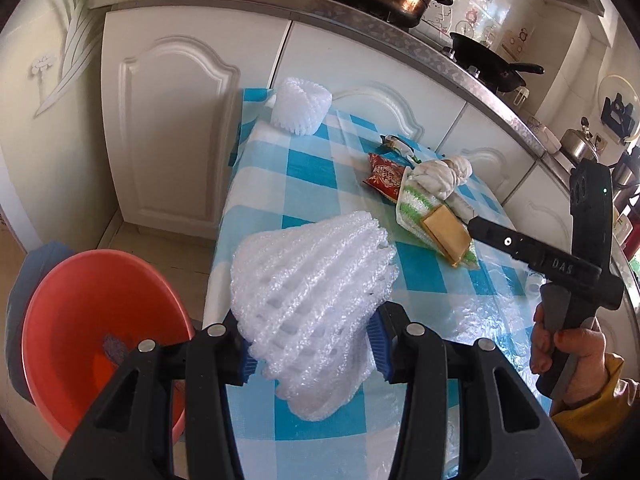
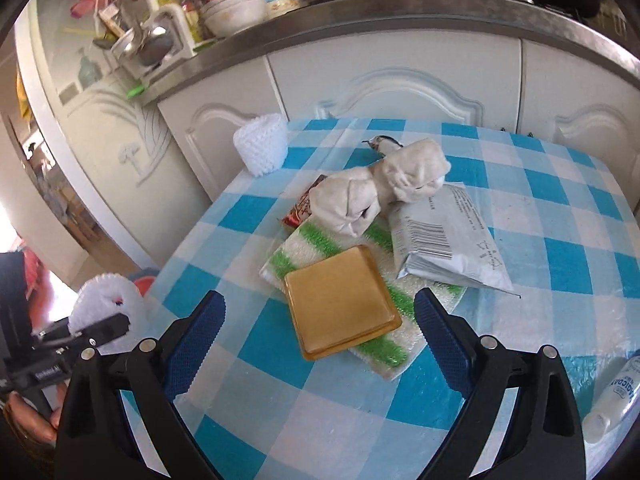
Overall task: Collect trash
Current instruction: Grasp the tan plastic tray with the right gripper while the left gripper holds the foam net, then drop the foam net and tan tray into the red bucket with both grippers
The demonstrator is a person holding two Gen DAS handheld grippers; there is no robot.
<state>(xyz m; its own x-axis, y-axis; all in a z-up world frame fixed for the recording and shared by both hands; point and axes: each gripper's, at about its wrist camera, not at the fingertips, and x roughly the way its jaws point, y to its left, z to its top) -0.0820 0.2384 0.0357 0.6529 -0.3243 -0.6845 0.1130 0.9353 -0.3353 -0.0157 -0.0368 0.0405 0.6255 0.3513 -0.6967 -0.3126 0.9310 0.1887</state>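
Two tools worked over a table (image 2: pixel 560 208) covered in a blue-and-white checked cloth, which stood against white kitchen cabinets (image 1: pixel 168 132). On the floor just left of the table sat a red basin (image 1: pixel 96 320), its bottom holding a small grey scrap. The left tool (image 1: pixel 310 350) pinched a large white foam net (image 1: pixel 316 292) between its blue pads at the table's near left edge, close to the basin. A second, smaller foam net (image 1: pixel 300 106) stood at the far left corner, well apart. In the table's middle lay a heap: a green-and-white striped cloth (image 2: pixel 304 248) with a flat yellow square block (image 2: pixel 340 302) resting on it, a knotted off-white rag (image 2: pixel 380 184) behind, a silver wrapper (image 2: pixel 444 240) with a barcode leaning against the rag, and a red snack packet (image 2: pixel 300 208) partly hidden beneath it. The right tool (image 2: pixel 320 336) hovered with fingers spread wide on either side of the yellow block, touching nothing. A white tube (image 2: pixel 616 396) lay at the right edge.
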